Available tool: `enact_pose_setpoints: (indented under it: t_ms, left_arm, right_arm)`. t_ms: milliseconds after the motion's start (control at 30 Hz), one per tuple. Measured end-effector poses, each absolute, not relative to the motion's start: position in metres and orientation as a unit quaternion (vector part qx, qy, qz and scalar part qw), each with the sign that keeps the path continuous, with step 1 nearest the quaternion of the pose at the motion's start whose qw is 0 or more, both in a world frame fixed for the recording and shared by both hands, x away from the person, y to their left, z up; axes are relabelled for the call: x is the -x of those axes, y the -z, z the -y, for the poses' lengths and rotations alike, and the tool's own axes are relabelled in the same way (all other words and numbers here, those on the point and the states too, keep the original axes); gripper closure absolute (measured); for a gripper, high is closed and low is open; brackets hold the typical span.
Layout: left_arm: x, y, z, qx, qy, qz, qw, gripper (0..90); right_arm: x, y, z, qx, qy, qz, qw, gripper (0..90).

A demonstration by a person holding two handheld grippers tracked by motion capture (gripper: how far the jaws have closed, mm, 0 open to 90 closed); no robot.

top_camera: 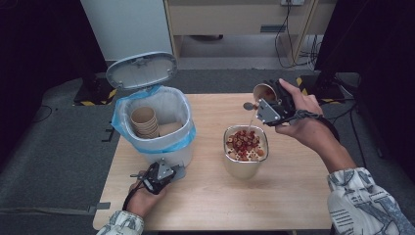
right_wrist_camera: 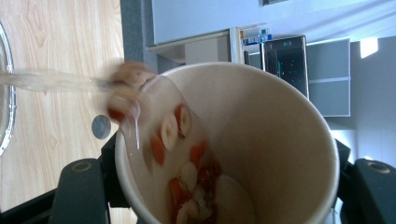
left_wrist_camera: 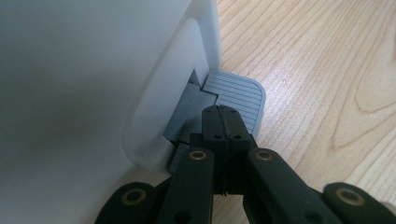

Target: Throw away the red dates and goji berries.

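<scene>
Your table (top_camera: 293, 196) bears the bin (top_camera: 161, 122), whose pedal (left_wrist_camera: 238, 95) your left gripper (left_wrist_camera: 223, 122) presses with jaws shut; your right gripper (top_camera: 271, 105) clamps the tilted paper cup (right_wrist_camera: 233, 144) over the steel container (top_camera: 245, 147), liquid pouring in

A light wooden tabletop (top_camera: 293, 196) carries a white pedal bin (top_camera: 161, 147) at its left and a steel container (top_camera: 244, 164) of red pieces just beside it, centre.

A tan paper cup (right_wrist_camera: 243, 140) spills red and cream bits, beside a white bin (top_camera: 164, 110) (blue liner, grey ribbed pedal (left_wrist_camera: 238, 95)).
</scene>
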State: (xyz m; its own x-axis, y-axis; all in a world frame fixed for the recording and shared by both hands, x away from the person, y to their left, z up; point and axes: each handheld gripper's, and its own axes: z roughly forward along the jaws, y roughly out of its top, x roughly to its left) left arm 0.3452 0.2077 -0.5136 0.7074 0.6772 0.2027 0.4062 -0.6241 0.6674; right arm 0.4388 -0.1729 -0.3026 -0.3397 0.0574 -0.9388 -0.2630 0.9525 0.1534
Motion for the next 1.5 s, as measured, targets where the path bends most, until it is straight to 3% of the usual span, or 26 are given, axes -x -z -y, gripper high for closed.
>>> enact_pose_setpoints:
  t_ms: [1000, 1500]
  left_arm:
    - [-0.345, 0.514, -0.208, -0.873, -0.223, -0.311, 0.303, 89.7]
    - [-0.345, 0.513, -0.208, -0.873, -0.223, -0.311, 0.303, 89.7]
  right_arm:
    - [-0.436, 0.297, 0.170, 0.080, -0.124, -0.801, 0.580, 29.8]
    - [-0.432, 0.299, 0.154, 0.147, -0.044, -0.786, 0.598, 29.9]
